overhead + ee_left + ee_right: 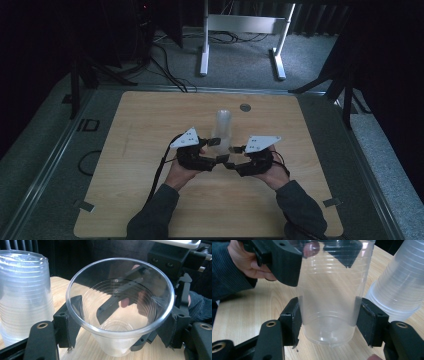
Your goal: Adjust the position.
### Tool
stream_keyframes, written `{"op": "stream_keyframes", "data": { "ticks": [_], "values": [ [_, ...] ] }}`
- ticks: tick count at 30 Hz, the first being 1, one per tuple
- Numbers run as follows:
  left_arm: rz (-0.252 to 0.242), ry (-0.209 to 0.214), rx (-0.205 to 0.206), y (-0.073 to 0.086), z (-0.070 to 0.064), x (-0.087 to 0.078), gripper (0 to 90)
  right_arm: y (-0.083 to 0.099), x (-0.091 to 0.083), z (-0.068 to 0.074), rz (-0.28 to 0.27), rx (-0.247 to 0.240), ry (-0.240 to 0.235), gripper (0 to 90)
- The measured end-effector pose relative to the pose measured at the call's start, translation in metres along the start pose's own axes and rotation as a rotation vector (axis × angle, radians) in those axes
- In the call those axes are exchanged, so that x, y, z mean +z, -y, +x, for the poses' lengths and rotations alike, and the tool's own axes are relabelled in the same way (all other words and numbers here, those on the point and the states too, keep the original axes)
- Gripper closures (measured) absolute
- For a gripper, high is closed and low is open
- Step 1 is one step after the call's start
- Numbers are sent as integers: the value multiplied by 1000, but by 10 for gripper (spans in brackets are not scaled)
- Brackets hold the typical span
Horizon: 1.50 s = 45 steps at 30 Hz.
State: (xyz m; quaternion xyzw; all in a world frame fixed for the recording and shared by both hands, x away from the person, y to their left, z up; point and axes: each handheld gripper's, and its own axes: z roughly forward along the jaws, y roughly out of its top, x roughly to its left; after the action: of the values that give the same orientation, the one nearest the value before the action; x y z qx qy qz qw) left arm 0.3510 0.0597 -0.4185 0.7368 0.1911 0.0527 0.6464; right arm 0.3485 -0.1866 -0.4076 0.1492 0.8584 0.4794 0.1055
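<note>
**Thin cup held by two grippers at once: crush and tip risks**

The clear plastic cup [120,307] sits between both tools, just above or on the desk [150,125]; contact with the surface cannot be told; the left hand-held gripper [120,337] pinches it just under the rim, one pad on each side of the wall; the right hand-held gripper [328,325] pinches the same cup lower down, near its base, jaws pressed against the wall on both sides.

Findings, as judgement:

- The wall is thin and ribbed; two opposed squeezes at different heights could buckle or crack it; any pull apart would worsen this.
- If one tool releases unevenly, the cup may twist in the other's pads and slip out.
- The stack of cups [25,295] stands close beside the held cup, on the far side of both grippers; a sideways swing of either tool could knock it over.
- The grippers nearly meet; their jaws could foul each other during a handover.
</note>
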Motion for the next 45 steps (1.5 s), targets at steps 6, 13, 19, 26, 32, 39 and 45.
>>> {"op": "stream_keyframes", "data": {
  "ticks": [6,13,19,26,32,39,45],
  "values": [
    [-33,0,-12,0,-2,2,259,4,-1,-1,-47,35,-15,424],
    [-66,-2,-25,0,-2,2,249,8,0,-1,-77,59,-21,427],
    [-77,-5,-33,-1,-2,1,250,9,2,-1,-83,57,-22,427],
    [-73,-11,-27,-1,-3,2,265,9,3,-1,-77,59,-29,419],
    [-60,-18,-11,-1,-4,3,275,9,3,0,-66,55,-24,396],
    [-52,-32,2,-2,-5,4,283,8,2,0,-41,50,-10,309],
    [-50,-49,6,-2,-4,2,286,7,0,0,-33,52,1,273]
  ]
}}
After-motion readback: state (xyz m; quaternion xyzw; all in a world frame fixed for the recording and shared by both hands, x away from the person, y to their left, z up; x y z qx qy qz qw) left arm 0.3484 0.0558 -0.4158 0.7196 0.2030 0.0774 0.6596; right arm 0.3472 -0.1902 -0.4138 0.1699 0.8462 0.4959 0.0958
